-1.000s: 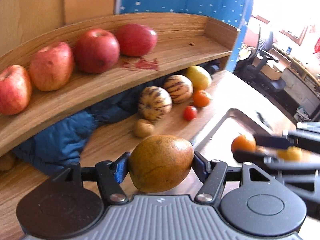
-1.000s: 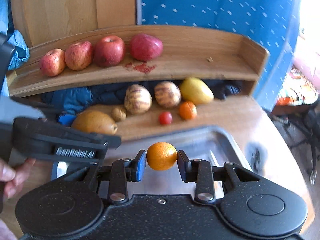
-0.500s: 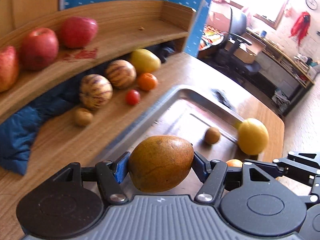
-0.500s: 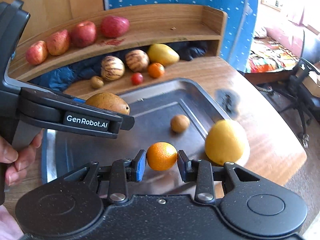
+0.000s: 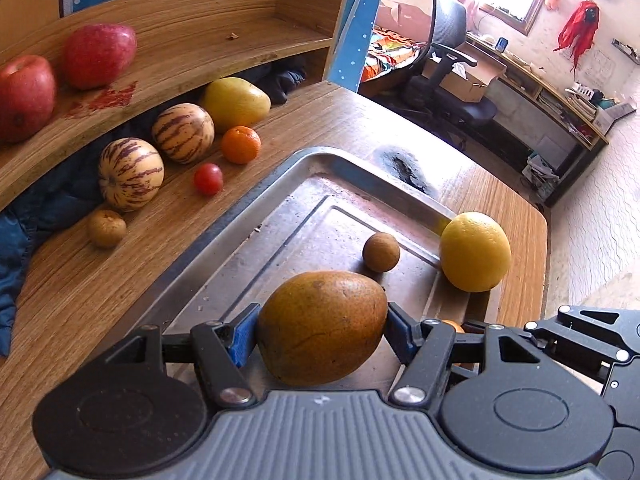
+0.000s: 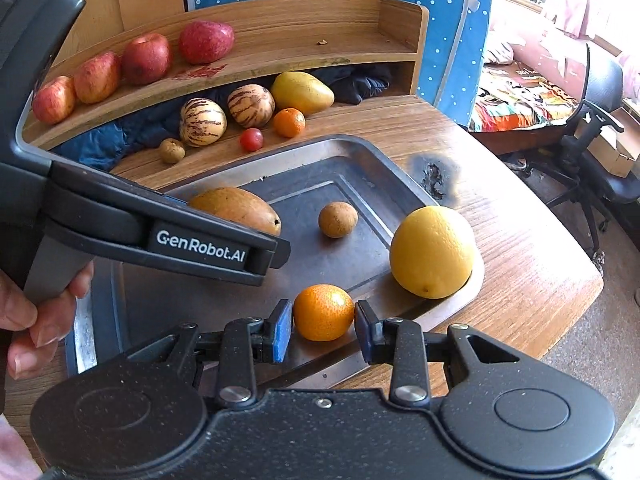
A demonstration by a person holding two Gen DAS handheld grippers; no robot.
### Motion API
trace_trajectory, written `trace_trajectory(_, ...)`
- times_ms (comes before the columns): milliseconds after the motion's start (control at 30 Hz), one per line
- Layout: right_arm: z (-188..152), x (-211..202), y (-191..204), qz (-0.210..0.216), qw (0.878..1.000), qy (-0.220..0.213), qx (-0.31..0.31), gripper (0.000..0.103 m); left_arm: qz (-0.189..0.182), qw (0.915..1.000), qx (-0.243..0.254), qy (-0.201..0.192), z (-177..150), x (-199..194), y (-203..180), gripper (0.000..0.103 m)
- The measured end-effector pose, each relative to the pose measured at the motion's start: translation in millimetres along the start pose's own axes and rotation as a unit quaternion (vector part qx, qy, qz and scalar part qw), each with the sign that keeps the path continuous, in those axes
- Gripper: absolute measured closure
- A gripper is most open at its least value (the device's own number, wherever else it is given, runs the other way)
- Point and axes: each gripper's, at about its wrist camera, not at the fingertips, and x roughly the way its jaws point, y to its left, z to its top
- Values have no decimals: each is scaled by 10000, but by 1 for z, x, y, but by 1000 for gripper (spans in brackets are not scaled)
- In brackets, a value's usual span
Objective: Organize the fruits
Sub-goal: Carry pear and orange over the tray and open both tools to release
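- Left claw (image 5: 322, 330) is clamped on a brown mango (image 5: 322, 328), hanging over the metal tray (image 5: 256, 204).
- Right claw (image 6: 323, 326) has a small orange (image 6: 324, 312) between its pads, low at the tray's 6 o'clock edge.
- Yellow citrus (image 6: 432, 252) sits at the tray's 3 o'clock rim, small brown fruit (image 6: 338, 219) mid-tray.
- Rest of the fruit is lined up on the bench (image 6: 520, 240) around 12 o'clock, apples (image 6: 146, 58) on the shelf (image 6: 320, 36).

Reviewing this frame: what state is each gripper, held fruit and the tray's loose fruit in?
left gripper: shut on the brown mango.
brown mango: clamped, over the tray.
right gripper: shut on the mandarin.
mandarin: held between both pads.
tray: flat on the table.
yellow citrus: loose, at the tray's corner.
small brown fruit: loose in the tray.
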Motion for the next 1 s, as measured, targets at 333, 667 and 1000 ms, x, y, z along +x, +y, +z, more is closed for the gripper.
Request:
trace_trajectory(333,1,1,-3,45,9999,-87,44,67,134,9998,-56,139,-4,3,2,34)
trace_trajectory(667,-6,-10,-10,153,9997,-174,120,55,357,9991,168,143,-4,-4,-12,23)
trace_trajectory(1000,-19,-42,-14,329,9984,-457,54,22,800,9967,-127,-12,-21,-36,-18,5)
